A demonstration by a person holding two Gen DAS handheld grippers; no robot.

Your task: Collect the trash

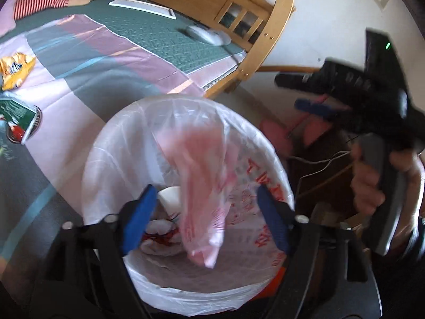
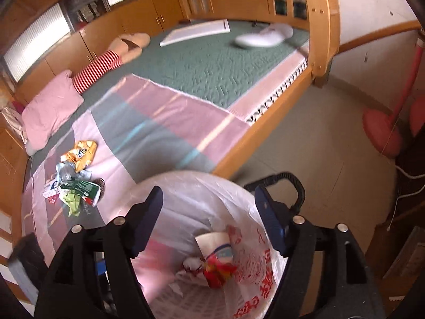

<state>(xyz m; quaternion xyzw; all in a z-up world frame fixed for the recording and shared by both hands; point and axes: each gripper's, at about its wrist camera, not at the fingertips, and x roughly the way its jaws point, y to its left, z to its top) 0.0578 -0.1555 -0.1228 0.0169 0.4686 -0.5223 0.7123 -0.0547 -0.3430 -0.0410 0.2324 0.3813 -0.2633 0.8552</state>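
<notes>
A bin lined with a white, red-printed bag stands beside the bed. A blurred pink plastic bag hangs loose over its mouth, between the fingers of my open left gripper, and neither pad touches it. Inside the bin lie a paper cup and a red wrapper. My right gripper stands open and empty above the bin; the left wrist view shows the right gripper at the right, held by a hand. More trash and a yellow snack bag lie on the bed's pink sheet.
The wooden bed frame runs behind the bin. On the green mattress are a pink pillow, a striped plush toy, a white board and a white shoe. A red stand base and cables sit on the floor at right.
</notes>
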